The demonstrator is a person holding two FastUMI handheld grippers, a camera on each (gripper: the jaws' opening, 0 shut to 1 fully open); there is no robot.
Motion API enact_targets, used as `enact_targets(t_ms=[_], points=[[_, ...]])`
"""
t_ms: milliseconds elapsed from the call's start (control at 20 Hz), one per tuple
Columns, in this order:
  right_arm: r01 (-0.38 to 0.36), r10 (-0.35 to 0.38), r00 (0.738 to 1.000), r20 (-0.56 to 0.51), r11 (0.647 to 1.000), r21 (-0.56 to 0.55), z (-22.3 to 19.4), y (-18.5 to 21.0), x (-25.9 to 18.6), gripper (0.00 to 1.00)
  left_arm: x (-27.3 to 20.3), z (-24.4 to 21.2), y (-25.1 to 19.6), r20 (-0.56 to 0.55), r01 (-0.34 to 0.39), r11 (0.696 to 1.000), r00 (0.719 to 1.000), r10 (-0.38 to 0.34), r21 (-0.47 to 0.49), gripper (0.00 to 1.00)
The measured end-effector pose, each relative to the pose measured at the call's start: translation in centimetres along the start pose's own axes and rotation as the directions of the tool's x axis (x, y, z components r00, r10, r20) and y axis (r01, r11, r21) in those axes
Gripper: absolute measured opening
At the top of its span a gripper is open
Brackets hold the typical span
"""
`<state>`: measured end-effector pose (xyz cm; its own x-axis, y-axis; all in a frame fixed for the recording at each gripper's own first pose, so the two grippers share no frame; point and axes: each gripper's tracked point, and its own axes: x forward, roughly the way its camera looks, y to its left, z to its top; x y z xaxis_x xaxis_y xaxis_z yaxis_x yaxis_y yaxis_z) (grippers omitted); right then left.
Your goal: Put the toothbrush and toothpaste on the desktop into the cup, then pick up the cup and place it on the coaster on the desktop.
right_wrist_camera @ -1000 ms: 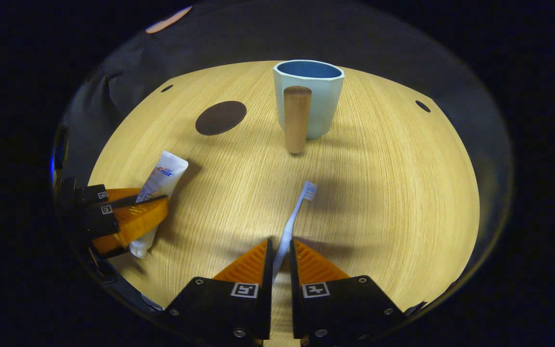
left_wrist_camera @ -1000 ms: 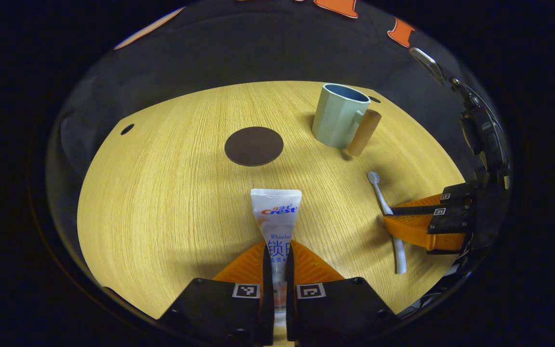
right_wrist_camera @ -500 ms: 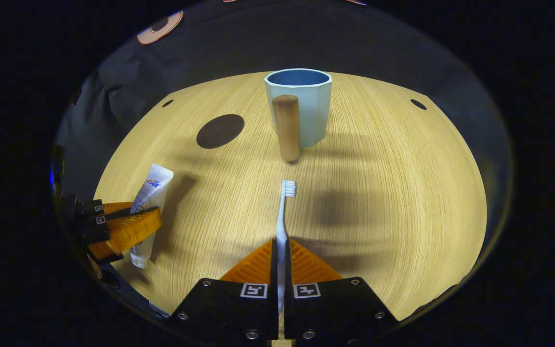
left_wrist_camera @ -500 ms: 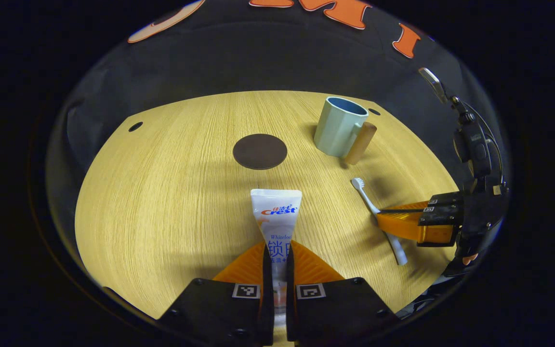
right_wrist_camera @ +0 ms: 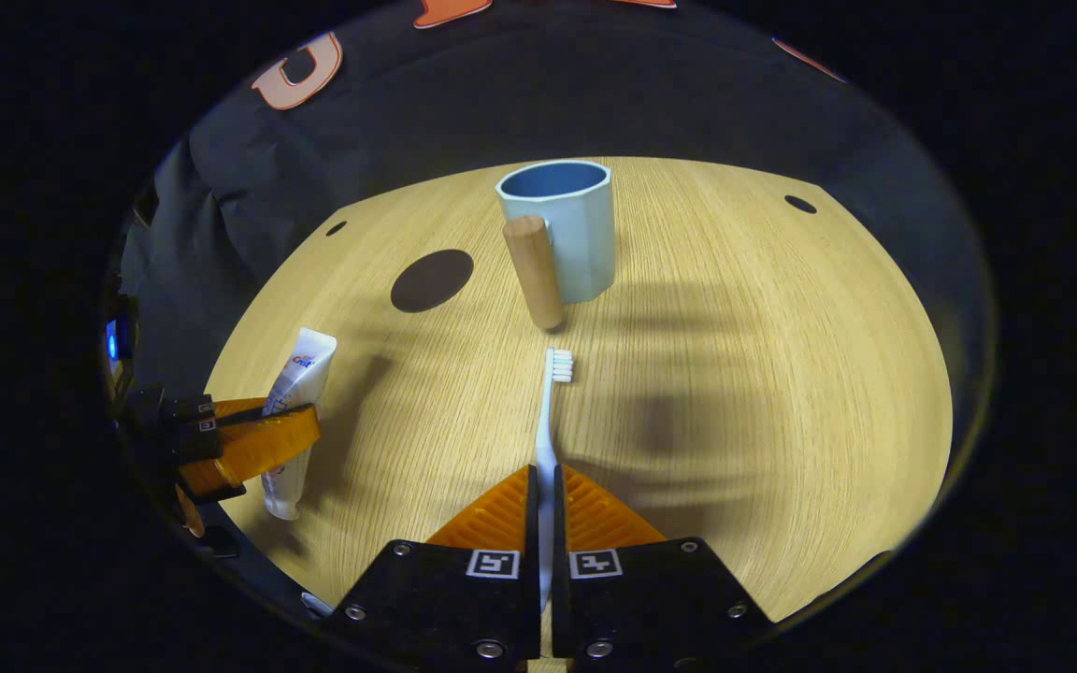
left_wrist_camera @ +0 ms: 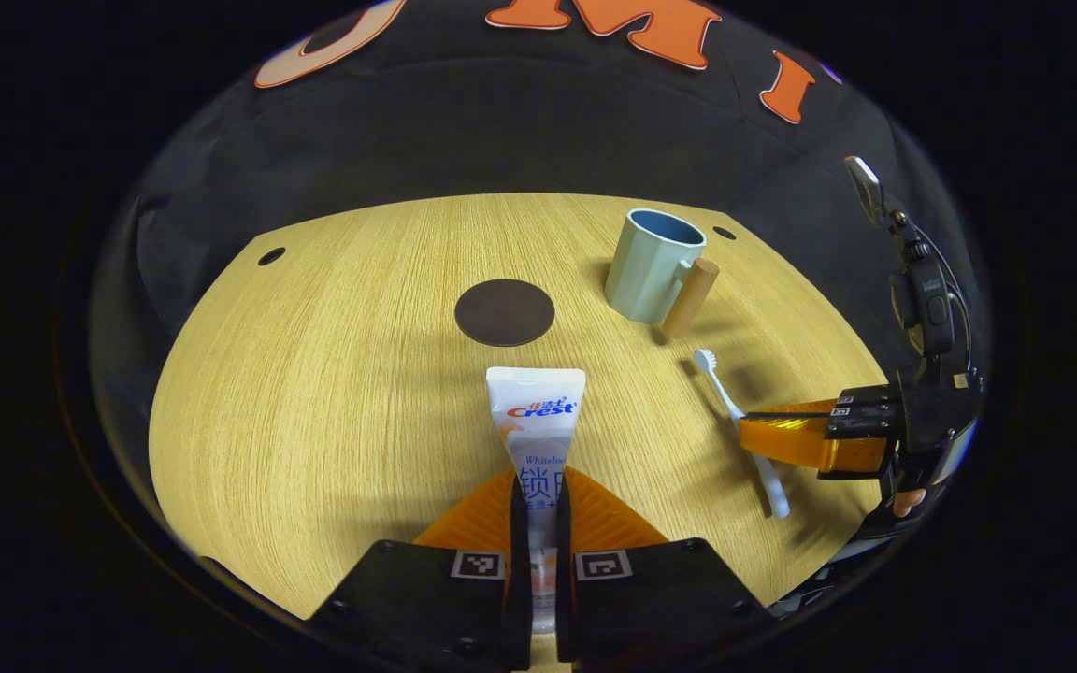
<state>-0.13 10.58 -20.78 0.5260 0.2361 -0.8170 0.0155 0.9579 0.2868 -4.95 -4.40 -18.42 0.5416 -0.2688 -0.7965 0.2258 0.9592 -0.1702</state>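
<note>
Both pickups look done: the left claw (left_wrist_camera: 538, 523) is clamped on the toothpaste (left_wrist_camera: 536, 416) and the right claw (right_wrist_camera: 545, 509) on the toothbrush (right_wrist_camera: 552, 411), each apparently lifted off the worktop (right_wrist_camera: 735, 374). The cup (right_wrist_camera: 562, 229) stands empty at the far side, right of the coaster (right_wrist_camera: 432, 279), so both drops and the cup move remain

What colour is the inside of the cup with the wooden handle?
Darker blue inside the pale blue-green faceted cup, clearest in the right gripper view.
</note>
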Motion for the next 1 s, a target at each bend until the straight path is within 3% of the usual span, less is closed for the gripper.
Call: enact_targets(t_ms=[500, 800, 1000], points=[[-0.114, 0.11, 0.985, 0.132, 0.993, 0.024, 3.1, 0.1, -2.1, 0.05, -1.2, 1.5, 0.0, 0.071, 0.007, 1.0, 0.997, -0.007, -0.001, 0.13], [-0.165, 0.161, 0.953, 0.256, 0.986, -0.005, 5.7, -0.3, -3.8, 0.05, -2.2, 2.9, 0.3, 0.117, 0.0, 1.0, 0.993, 0.001, -0.012, 0.13], [-0.205, 0.194, 0.917, 0.349, 0.979, -0.007, 8.3, -0.4, -5.1, 0.05, -2.0, 3.1, 0.3, 0.139, 0.001, 1.0, 0.99, 0.003, -0.025, 0.13]])
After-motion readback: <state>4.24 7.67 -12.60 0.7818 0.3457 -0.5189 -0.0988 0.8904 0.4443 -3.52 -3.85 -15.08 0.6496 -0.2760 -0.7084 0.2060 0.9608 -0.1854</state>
